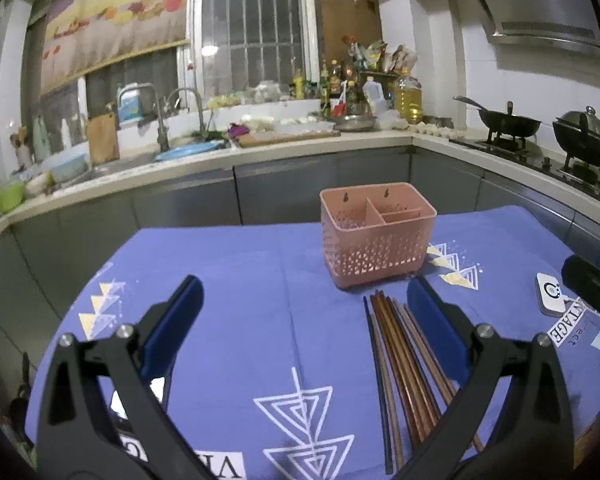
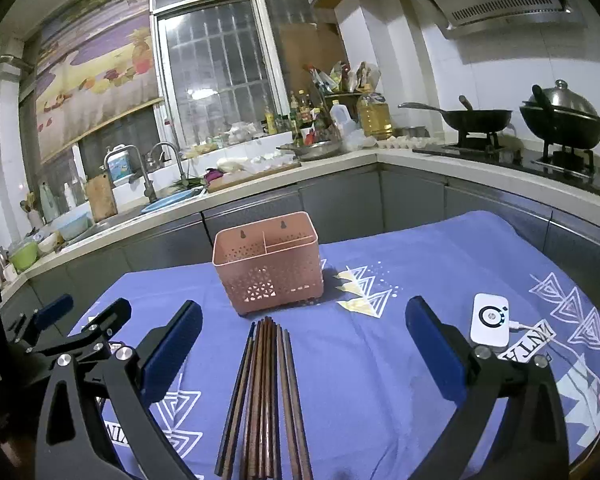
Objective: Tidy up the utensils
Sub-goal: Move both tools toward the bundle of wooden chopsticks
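Your left gripper (image 1: 304, 312) is wide apart, empty, left of the chopsticks (image 2: 264, 396). They lie on the cloth (image 2: 380, 360), long axis near-to-far, tips just short of the pink basket (image 2: 268, 264). Your right gripper (image 2: 304, 332), wide and empty, straddles them, so it's nearer. Cloth looks bare both sides; white device (image 2: 490, 320) far right.

Lettering shows on the blue cloth (image 1: 240, 280): at the right edge of the left wrist view a white label (image 1: 565, 326) reads "NTAGE", cut off and turned sideways. Bottom centre, a second label (image 1: 224, 468) shows partial upside-down letters. In the right wrist view, lower right, "NT" shows beside the white device (image 2: 491, 320), which carries only a round logo.
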